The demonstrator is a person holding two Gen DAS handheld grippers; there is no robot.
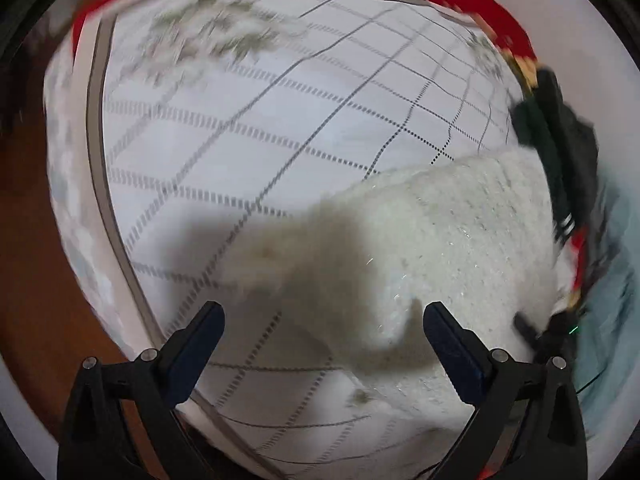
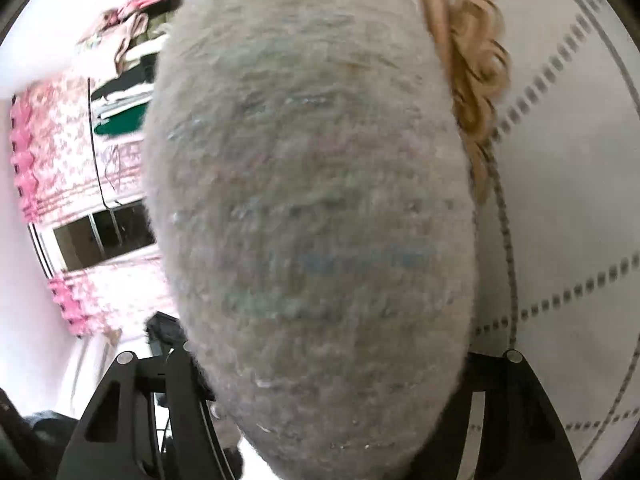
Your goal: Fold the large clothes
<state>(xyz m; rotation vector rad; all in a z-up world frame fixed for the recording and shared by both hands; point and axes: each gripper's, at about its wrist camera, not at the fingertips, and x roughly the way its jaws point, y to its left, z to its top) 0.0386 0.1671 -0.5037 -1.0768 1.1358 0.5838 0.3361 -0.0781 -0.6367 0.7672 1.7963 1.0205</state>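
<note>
White bedsheet (image 1: 280, 128) with grey dashed grid covers bed; red fabric (image 1: 492, 8) along far edge. Left hand-held gripper (image 1: 323, 334) hovers low over sheet, jaws spread wide, gripping nothing. Fuzzy white garment (image 1: 460, 240) lies on sheet ahead-right of it, long axis toward far right. Right hand-held gripper (image 2: 328, 384) lifted, fingertips buried in same fuzzy garment (image 2: 312, 200) draped over lens; clamp state cannot tell. Pink floral curtain (image 2: 52, 152) left, window (image 2: 104, 236) below it.

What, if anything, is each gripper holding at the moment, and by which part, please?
The left gripper is open and holds nothing above the fuzzy white garment. The right gripper's fingertips are hidden by the garment, so its hold cannot be told.
</note>
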